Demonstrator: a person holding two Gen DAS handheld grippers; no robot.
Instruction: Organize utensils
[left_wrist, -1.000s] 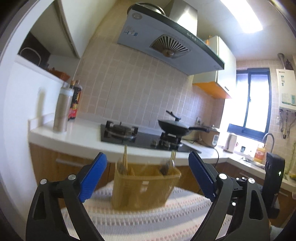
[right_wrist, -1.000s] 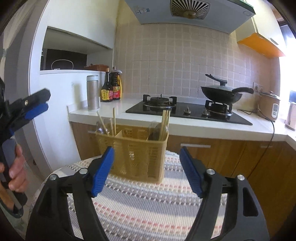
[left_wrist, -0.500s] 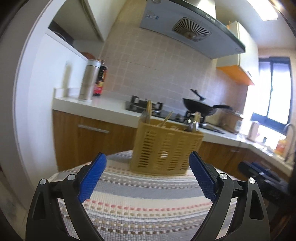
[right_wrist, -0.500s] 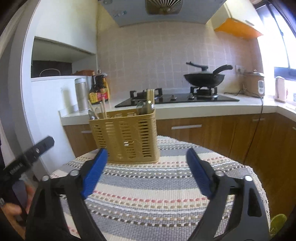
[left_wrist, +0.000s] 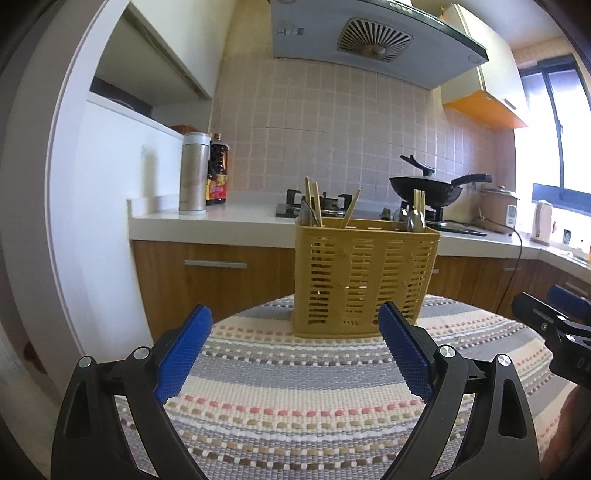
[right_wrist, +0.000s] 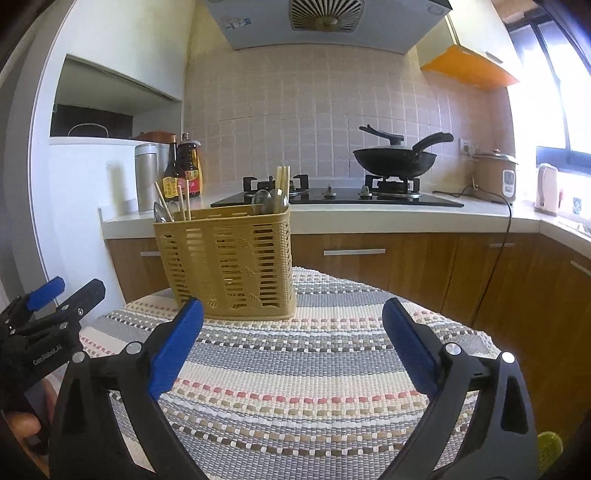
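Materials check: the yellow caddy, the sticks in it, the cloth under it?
Caddy: looks like moulded plastic, matte mustard, slotted walls with uniform ribs. Chopsticks: likely bamboo or wood, pale tan and unvarnished-looking. Spoons: probably steel, grey and reflective. Table cloth: woven textile, chunky striped weave, matte.

"GenRobot.AI" in white on the black left gripper body.
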